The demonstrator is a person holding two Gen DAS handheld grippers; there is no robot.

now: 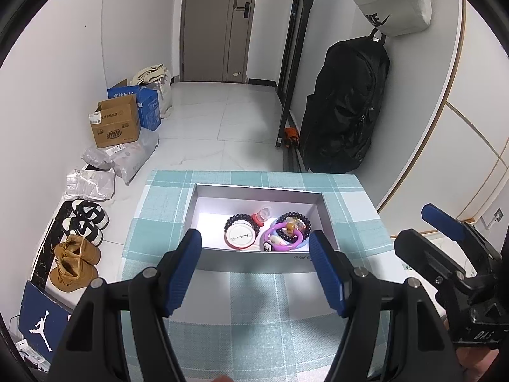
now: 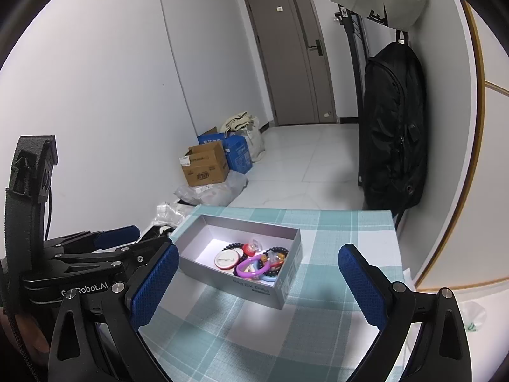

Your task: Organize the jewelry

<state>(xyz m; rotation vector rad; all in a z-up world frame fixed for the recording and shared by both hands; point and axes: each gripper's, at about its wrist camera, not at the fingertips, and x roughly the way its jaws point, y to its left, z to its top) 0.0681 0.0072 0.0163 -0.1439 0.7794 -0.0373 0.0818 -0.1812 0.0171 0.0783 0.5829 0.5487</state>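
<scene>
Beads: dark bead bracelets piled with a purple ring inside the grey box; light and slippery, so I'd pinch a strand.
Tools: my left tool and right tool both spread apart, empty.
Table: checked cloth beneath.

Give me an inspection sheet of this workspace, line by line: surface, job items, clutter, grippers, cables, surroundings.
Surface: table under a teal checked cloth.
Job's things: open grey box holding dark bead bracelets, a round white badge, a purple ring and a small red-based piece, all heaped at the box's right end.
Clutter: nothing seen on the cloth outside the box.
Grippers: left gripper and right gripper both open, empty, short of the box.
Cables: a black cable at the left gripper's mount.
Surroundings: cardboard boxes, shoes, black backpack, door.
</scene>
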